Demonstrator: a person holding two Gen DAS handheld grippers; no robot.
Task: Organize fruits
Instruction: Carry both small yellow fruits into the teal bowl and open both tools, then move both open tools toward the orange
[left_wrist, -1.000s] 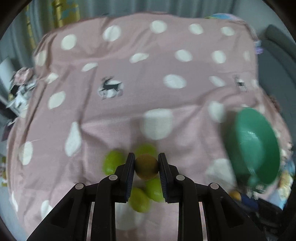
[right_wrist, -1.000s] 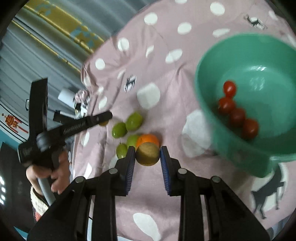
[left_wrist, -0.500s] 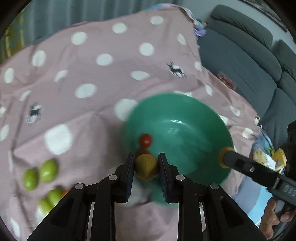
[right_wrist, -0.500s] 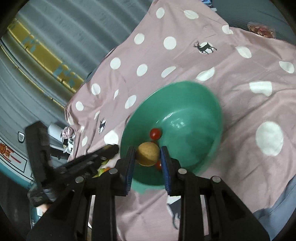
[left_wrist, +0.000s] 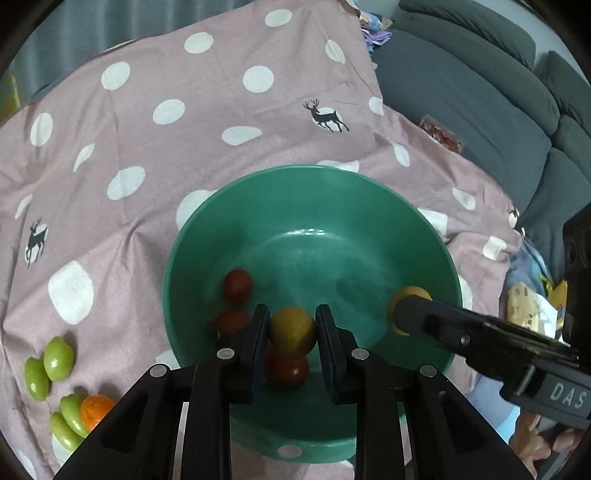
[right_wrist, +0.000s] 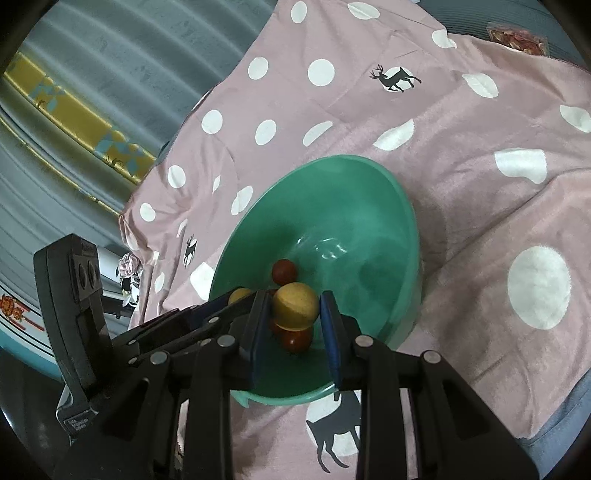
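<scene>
A green bowl sits on the pink dotted cloth and holds several red cherry tomatoes. My left gripper is shut on a yellow-brown round fruit and holds it over the bowl's near side. My right gripper is shut on another yellow-brown round fruit, also over the bowl. In the left wrist view the right gripper's fingers reach in from the right with its fruit over the bowl.
Several green fruits and an orange one lie on the cloth left of the bowl. A grey sofa is at the right. Curtains hang behind the cloth.
Both grippers carried their fruits from the pile on the left to over the green bowl. The bowl now fills the middle of both views.
</scene>
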